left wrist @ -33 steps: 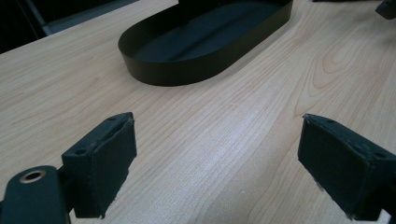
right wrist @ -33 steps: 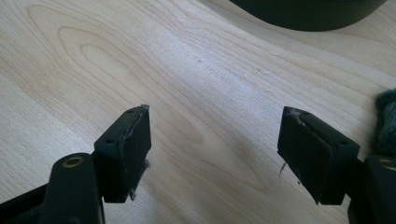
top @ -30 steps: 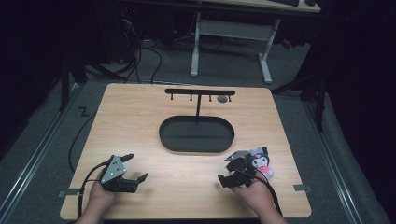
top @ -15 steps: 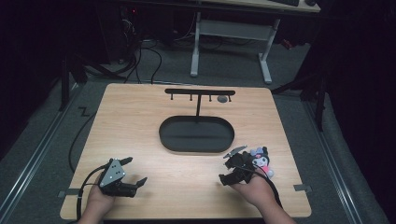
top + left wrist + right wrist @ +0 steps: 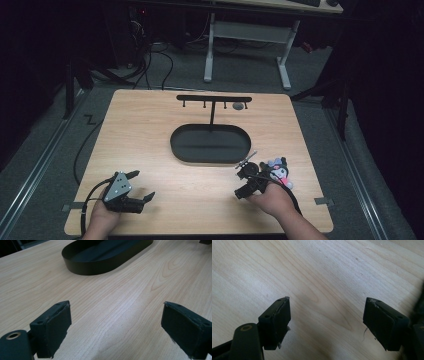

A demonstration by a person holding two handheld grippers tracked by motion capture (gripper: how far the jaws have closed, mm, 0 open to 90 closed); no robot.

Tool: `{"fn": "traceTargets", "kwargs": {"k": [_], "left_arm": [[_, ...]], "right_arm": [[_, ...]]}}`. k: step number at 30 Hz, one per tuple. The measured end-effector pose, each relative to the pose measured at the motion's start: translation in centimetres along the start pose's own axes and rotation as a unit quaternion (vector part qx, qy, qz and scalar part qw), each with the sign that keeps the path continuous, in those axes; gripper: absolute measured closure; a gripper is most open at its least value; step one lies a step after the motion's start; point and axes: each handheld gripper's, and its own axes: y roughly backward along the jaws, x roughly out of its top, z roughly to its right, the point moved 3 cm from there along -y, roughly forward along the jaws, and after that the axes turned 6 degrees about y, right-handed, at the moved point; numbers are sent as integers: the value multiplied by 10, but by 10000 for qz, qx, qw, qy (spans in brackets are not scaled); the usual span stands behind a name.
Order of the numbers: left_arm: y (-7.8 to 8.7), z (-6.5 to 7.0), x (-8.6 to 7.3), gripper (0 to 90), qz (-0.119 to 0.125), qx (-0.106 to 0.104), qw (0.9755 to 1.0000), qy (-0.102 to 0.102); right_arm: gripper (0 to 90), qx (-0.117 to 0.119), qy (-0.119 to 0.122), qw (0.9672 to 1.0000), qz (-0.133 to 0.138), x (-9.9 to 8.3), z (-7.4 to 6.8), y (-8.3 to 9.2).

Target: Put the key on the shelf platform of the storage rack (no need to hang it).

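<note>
The left hand-held gripper (image 5: 137, 186) lies low at the lower left of the frame, its jaws wide apart over bare wood. The right hand-held gripper (image 5: 243, 181) at the lower right is also spread open, holding nothing. A small plush toy (image 5: 279, 171) sits just beside it. Farther up, in the middle of the surface (image 5: 150, 130), is a black oval tray (image 5: 210, 144), and behind it a black rack (image 5: 214, 100).

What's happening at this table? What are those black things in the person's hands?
A person holds a pair of tongs in each hand, low over a wooden table. Both the left tongs and the right tongs are open and hold nothing. A small plush toy lies beside the right hand. Farther back sit a black oval tray and a black hook stand.
</note>
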Motion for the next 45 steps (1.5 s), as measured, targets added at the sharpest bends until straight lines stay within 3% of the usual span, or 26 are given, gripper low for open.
{"fn": "traceTargets", "kwargs": {"k": [4,7,12,16,20,31,36,39,45], "left_arm": [[1,-2,0,99,10,2,10000,35],[-1,-2,0,98,-6,-15,10000,22],[-3,-2,2,98,19,-30,10000,21],[-6,-1,1,99,-63,-53,10000,-10],[-6,-2,3,99,27,-53,10000,16],[-7,-1,4,100,-11,-83,10000,-7],[-8,-2,2,102,-75,-75,9999,-20],[-7,-3,4,103,17,-75,10000,40],[-11,-1,4,112,-57,-125,9999,-45]], "right_arm": [[208,49,68,9994,-322,-6,4,8],[204,34,125,9990,-418,-9,7,11],[205,-25,-64,9983,-571,-23,18,22],[208,-63,-150,9982,-577,-29,26,28],[209,-132,-288,9976,-611,-38,35,37],[209,-331,-554,9962,-585,-56,58,60],[207,-352,-700,9954,-560,-62,67,60],[198,-365,-842,9943,-548,-65,74,58],[170,-288,-1113,9919,-533,-68,84,46]]}}
